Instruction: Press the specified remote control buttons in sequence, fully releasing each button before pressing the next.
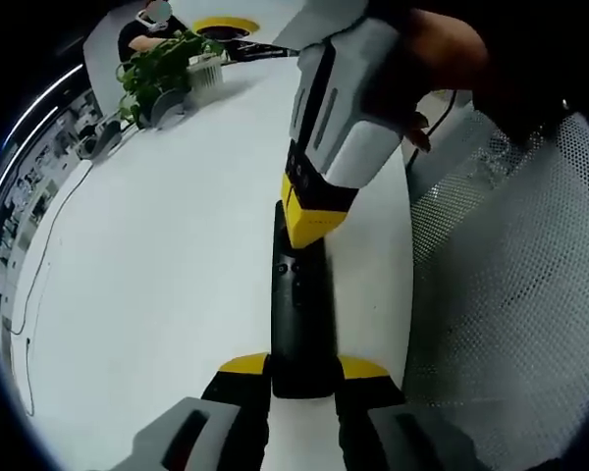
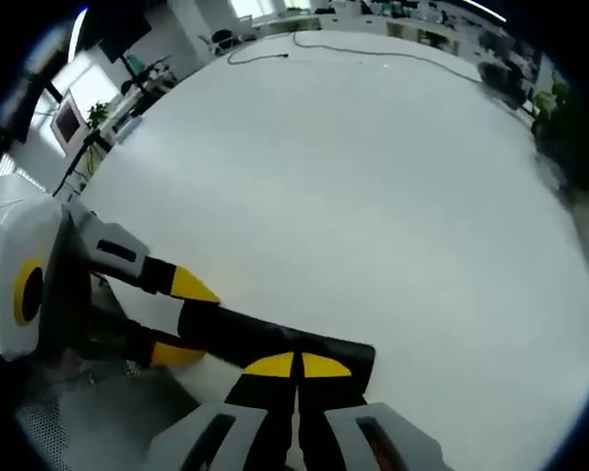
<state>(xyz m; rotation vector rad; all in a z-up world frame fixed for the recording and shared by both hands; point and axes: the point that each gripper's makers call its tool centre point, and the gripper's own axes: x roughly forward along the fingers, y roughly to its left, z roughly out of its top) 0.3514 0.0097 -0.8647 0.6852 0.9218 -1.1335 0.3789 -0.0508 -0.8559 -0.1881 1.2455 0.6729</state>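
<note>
White tabletop runs through the left gripper view, with a potted plant at 11 o'clock near its far edge, a thin cable trailing along the 9 o'clock side, and a perforated grey mesh surface covering the 3 o'clock side. At 6 o'clock the left gripper has its 2 yellow-tipped jaws pinching the near end of the black remote control, which stretches away toward 12 o'clock. The right gripper comes down from 1 o'clock, held by a person's hand; its yellow tips are pressed together and rest on the upper, button-bearing part of the remote. In the right gripper view the same white tabletop spreads wide, with a cable at 12 o'clock, desks and monitors blurred along the far edge, and dark foliage at 2 o'clock. At 6 o'clock the right gripper shows its 2 yellow tips closed against each other, touching the top of the remote control, which lies slanting from 5 o'clock toward 8 o'clock. The left gripper enters from 9 o'clock, its yellow-tipped jaws clamped on either side of the remote's far end. Grey mesh lies at 7 o'clock.
</note>
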